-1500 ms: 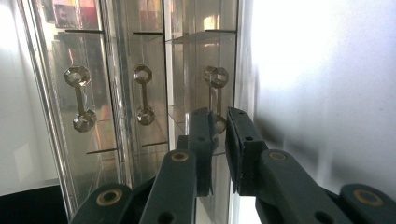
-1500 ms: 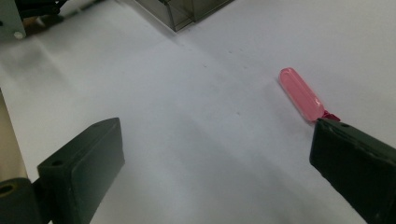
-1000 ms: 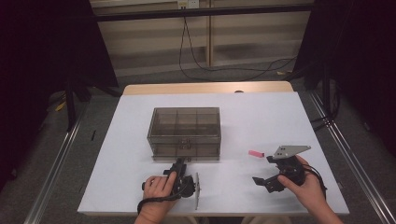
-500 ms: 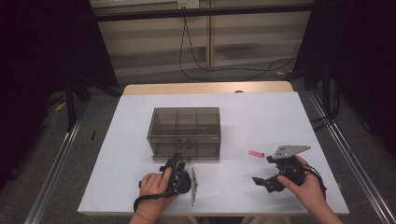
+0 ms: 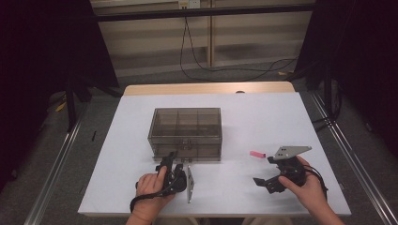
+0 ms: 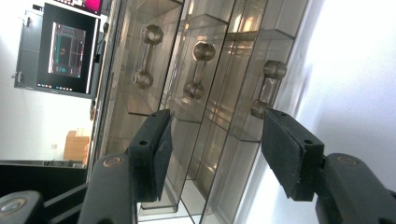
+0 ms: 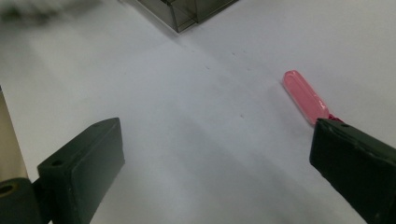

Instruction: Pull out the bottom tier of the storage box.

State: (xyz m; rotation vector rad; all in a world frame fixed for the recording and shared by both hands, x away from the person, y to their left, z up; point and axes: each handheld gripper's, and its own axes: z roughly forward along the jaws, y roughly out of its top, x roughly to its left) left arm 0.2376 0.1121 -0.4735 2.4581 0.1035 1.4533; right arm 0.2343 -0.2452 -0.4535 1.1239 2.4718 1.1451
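A smoky see-through box (image 5: pixel 187 126) with several compartments stands shut on the middle of the white table. My left gripper (image 5: pixel 169 161) is rolled on its side right at the box's front wall. Its jaws have just been opening, and nothing is pressed between the pads. In the left gripper view the box front (image 6: pixel 210 93) and its latch (image 6: pixel 268 88) lie beyond the gap of the left gripper (image 6: pixel 217 126). My right gripper (image 5: pixel 265 171) rests open at the front right. A small pink stick (image 5: pixel 257 154) lies just beyond it, seen as the pink stick (image 7: pixel 306 95) by one jaw of the right gripper (image 7: pixel 212 135).
The table (image 5: pixel 244 117) has bare room to the left, right and behind the box. Its wooden back edge (image 5: pixel 206 88) borders dark floor with cables. Metal rails run along both sides. A monitor (image 6: pixel 67 49) shows past the box.
My left gripper has shifted slightly left and toward the box front, and its jaws stand wider apart. The right hand, the pink stick and the box have not moved.
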